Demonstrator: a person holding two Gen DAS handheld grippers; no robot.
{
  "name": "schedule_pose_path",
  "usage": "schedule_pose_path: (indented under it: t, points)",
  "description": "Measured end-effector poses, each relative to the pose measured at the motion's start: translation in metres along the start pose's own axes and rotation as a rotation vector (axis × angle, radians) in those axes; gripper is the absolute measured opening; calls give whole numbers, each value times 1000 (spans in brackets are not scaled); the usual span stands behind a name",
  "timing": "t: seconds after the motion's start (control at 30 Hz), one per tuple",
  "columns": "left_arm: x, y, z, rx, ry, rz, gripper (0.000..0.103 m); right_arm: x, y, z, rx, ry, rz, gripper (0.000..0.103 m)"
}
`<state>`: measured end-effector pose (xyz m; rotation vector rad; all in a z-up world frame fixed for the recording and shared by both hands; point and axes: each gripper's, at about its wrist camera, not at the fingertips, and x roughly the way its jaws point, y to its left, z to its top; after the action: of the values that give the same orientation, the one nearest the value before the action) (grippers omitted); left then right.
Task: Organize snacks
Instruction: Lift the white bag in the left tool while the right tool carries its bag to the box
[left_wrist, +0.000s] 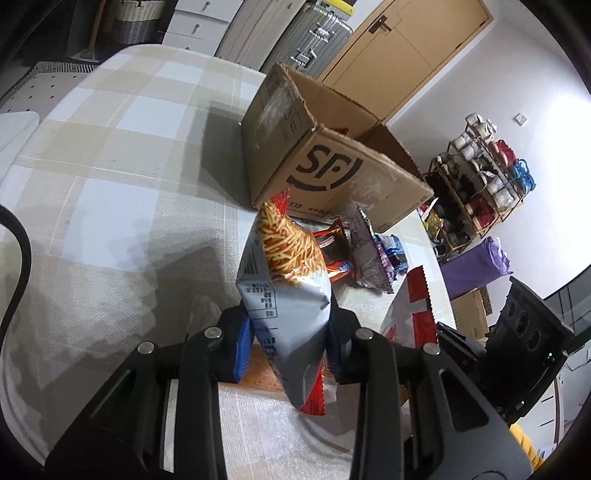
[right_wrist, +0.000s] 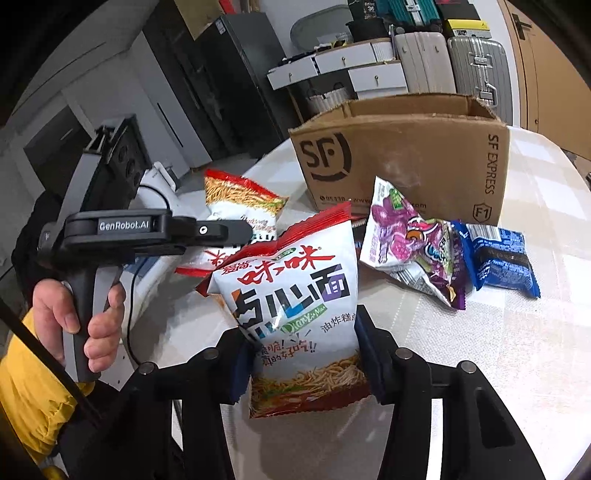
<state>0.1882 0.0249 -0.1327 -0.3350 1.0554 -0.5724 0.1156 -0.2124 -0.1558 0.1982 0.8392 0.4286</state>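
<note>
On the counter: a round counter (right_wrist: 498, 332) with a pale checked cloth holds a brown box (right_wrist: 406, 155) and some snack bags.
Box: open at the top, standing near the far side, with loose bags just in front of it.
Left tongs (left_wrist: 291, 332): nearly shut, pinching the low part of a noodle bag (left_wrist: 284, 266), which is up off the counter.
Right tongs (right_wrist: 306, 354): closed partway on the sides of a second noodle bag (right_wrist: 291, 302), white and red, held upright.
How the bags feel: I think they are light and puffy, full of air. The skin is shiny, so it may slip. The noodles inside look crunchy and could break if squeezed hard.
Where to hold: the flat sealed edge or a low corner seems best, with a soft squeeze, not the fat middle.
Other snacks: a purple bag (right_wrist: 417, 254) and a blue bag (right_wrist: 498, 258) lie side by side, touching, in front of the box.
Hand: a hand (right_wrist: 77, 317) in a yellow sleeve grips the left handle.
Room: suitcases (right_wrist: 476, 66) and white drawers (right_wrist: 354, 70) stand behind the counter, plus a rack of cups (left_wrist: 484, 177) by a white wall.
</note>
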Motion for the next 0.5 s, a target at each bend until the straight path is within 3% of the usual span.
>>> schedule_pose_path:
  t: [0.3,0.5]
  points:
    - [-22,-14,-9,24,-49,-9,29,-24,0,-4,27,-80,4,50]
    - [-46,-34,-26,72,-137,36,29,-41,3,-6,13,-119,-46,50]
